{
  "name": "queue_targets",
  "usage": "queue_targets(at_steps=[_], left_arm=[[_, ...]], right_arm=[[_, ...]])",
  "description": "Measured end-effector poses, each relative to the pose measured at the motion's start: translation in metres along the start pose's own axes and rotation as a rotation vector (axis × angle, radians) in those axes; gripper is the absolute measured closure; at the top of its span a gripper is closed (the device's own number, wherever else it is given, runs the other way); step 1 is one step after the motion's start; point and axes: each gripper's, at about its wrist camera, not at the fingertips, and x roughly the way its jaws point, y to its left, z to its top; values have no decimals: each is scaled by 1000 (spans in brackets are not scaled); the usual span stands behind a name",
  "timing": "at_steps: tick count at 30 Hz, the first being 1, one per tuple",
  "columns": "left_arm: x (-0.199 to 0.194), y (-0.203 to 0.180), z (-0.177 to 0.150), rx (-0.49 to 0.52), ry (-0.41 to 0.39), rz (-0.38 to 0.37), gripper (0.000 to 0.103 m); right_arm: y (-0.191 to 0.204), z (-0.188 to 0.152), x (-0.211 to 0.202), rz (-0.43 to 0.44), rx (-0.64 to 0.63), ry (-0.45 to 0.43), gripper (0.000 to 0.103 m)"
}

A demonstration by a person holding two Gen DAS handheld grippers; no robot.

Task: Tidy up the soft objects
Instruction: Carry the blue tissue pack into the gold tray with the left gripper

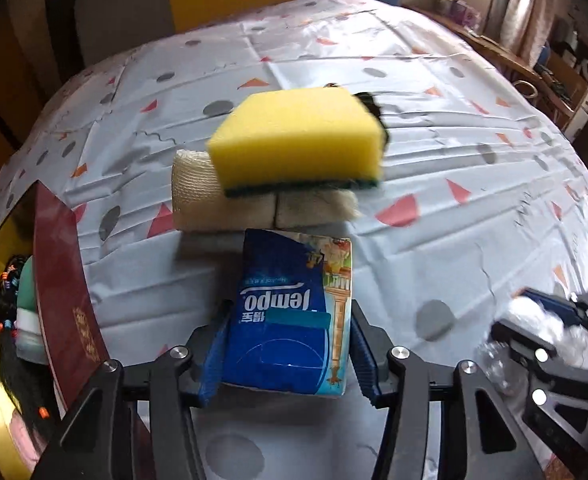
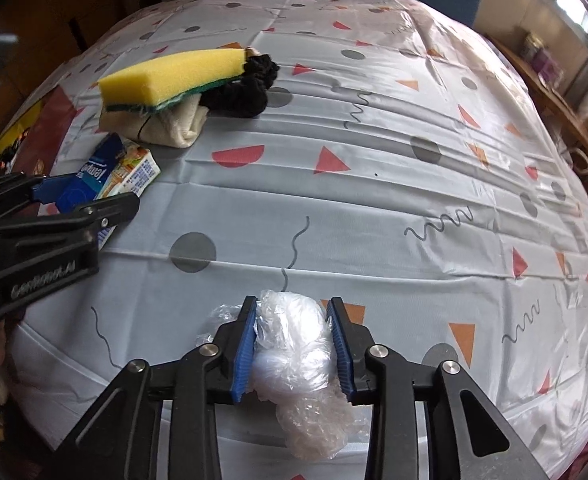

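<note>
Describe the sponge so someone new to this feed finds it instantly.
On the grey patterned tablecloth, find the small pile beyond the blue Tempo tissue pack. The yellow foam sponge with a green scouring underside lies on top of a folded cream cloth, beside a black knitted item: the only bright yellow block.

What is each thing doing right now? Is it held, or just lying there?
Tissue pack: held in the left claw.
Plastic bag: crumpled, held in the right claw.
Sponge: lying tilted on top of the cloth.
Cloth: folded, lying on the table.
Black scrunchie: lying beside the cloth, partly under the sponge.
</note>
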Motion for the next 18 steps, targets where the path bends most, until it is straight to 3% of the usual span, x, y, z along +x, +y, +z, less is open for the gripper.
queue_targets(at_steps=[11,14,18], left_arm=[[-30,-25,-72,75,-100,-32,50],[-31,-28,-78,85,-144,-23,50],[-31,-24,-79,61,-139,-51,50]], right_arm=[[0,-2,3,7,12,4,68],[-3,-1,4,17,29,5,68],[-1,-2,4,4,14,0,68]])
